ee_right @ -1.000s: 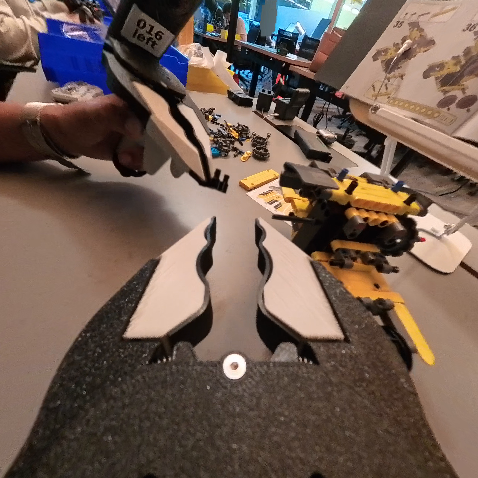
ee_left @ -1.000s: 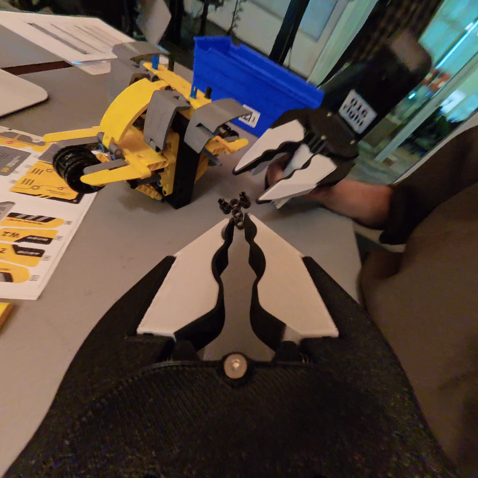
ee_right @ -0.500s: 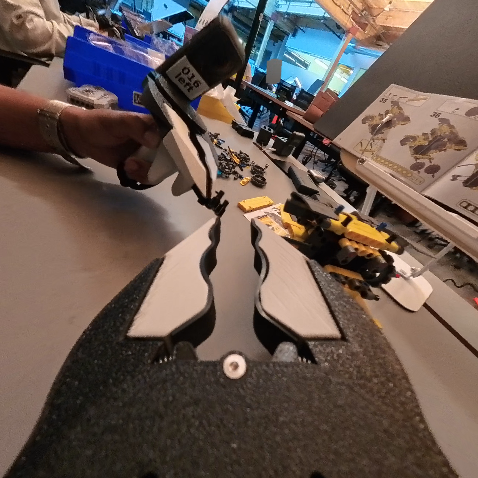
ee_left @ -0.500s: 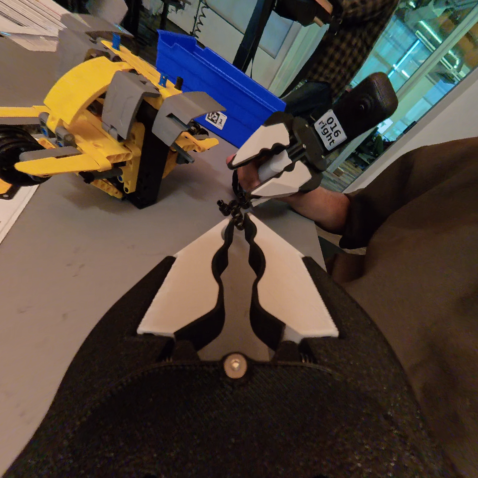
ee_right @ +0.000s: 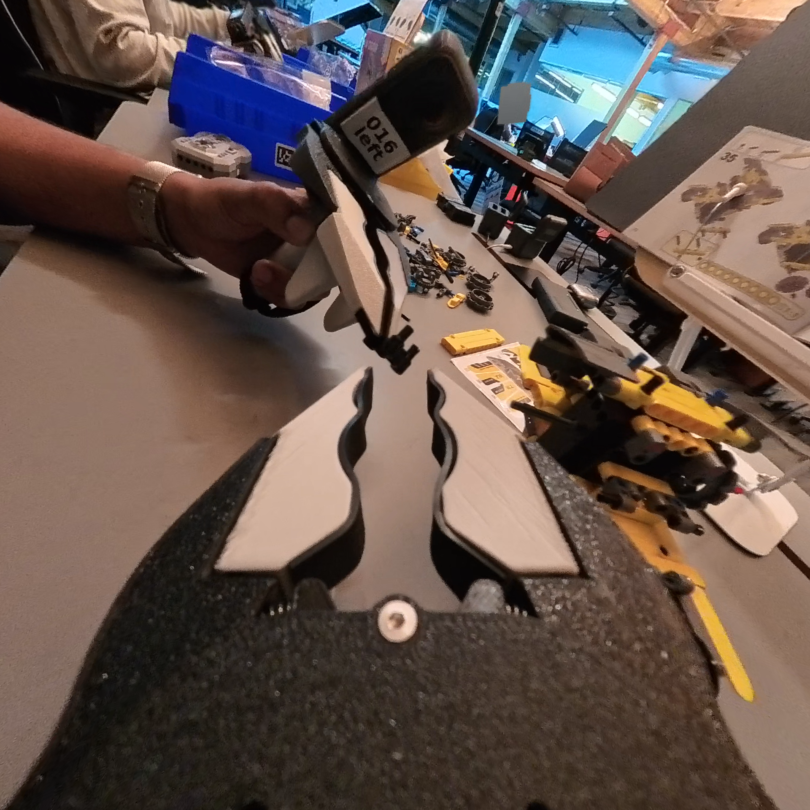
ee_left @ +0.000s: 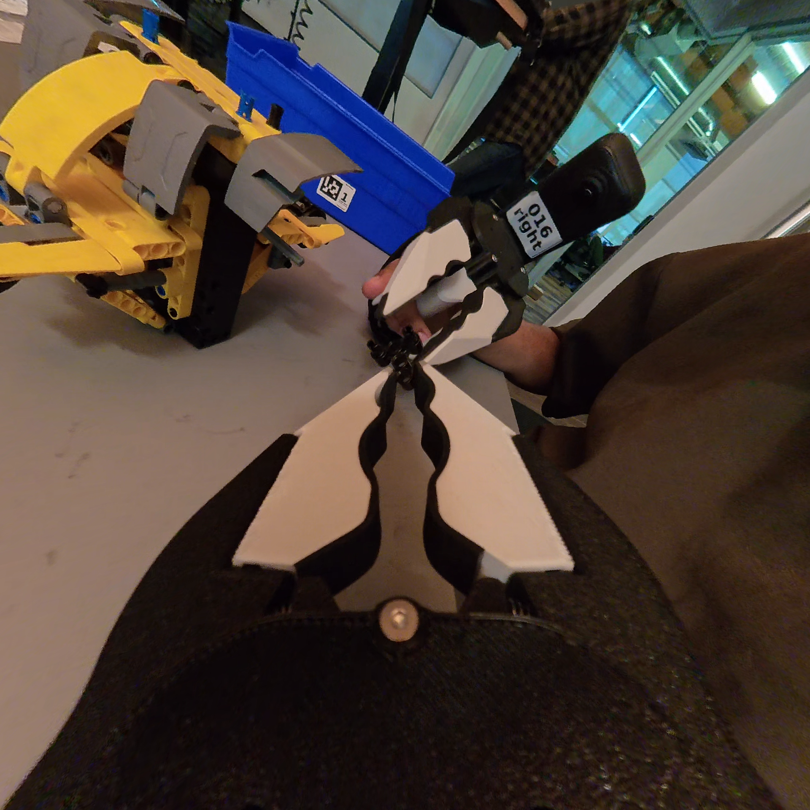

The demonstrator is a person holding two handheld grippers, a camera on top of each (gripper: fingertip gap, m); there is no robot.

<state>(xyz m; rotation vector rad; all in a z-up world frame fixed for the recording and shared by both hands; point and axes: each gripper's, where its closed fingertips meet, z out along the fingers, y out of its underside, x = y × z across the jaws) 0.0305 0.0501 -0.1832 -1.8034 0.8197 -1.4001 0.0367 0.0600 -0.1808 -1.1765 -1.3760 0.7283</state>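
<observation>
Bench (ee_left: 131, 438) lies bare beneath both tools. Left gripper (ee_left: 403, 377) pinches a small black connector cluster (ee_left: 396, 350); right gripper (ee_right: 399, 377), jaws parted and empty, hovers just beside it, yellow model (ee_left: 109, 210) nearby.

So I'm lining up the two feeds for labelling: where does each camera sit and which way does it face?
Left wrist view: sits on the left gripper, looking along its fingers, shut on a small black connector piece; beyond are the right gripper, the yellow brick-built vehicle, a blue bin and a brown sleeve.
Right wrist view: sits on the open right gripper, facing the left gripper, its hand and loose parts.
Shared: the connector piece, vehicle, grey table and both grippers.
</observation>
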